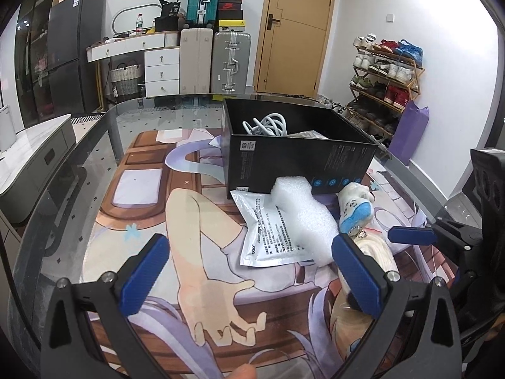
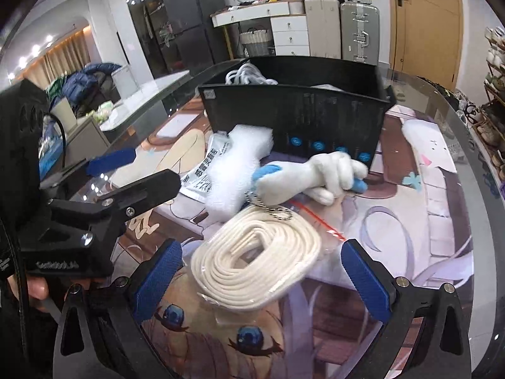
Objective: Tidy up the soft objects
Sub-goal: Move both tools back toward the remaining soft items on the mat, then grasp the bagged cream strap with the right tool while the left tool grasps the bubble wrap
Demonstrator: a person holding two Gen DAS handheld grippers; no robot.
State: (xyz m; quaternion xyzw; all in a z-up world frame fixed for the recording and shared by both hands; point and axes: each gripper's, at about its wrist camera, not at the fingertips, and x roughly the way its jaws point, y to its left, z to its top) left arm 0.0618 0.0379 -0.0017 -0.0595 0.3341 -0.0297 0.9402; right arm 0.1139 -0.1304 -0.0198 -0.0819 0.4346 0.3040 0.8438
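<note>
On the bench (image 1: 94, 145) lies a printed mat (image 1: 139, 218), and the open box (image 1: 293, 158) stands on the mat's far part with a cable bundle (image 1: 265, 124) inside. Against the box's near wall lean a foam piece (image 1: 303, 218) on a foil pouch (image 1: 268, 237), with the plush toy (image 2: 315, 177) to their right. The bagged coiled cord (image 2: 252, 255) lies nearest, before the toy
</note>
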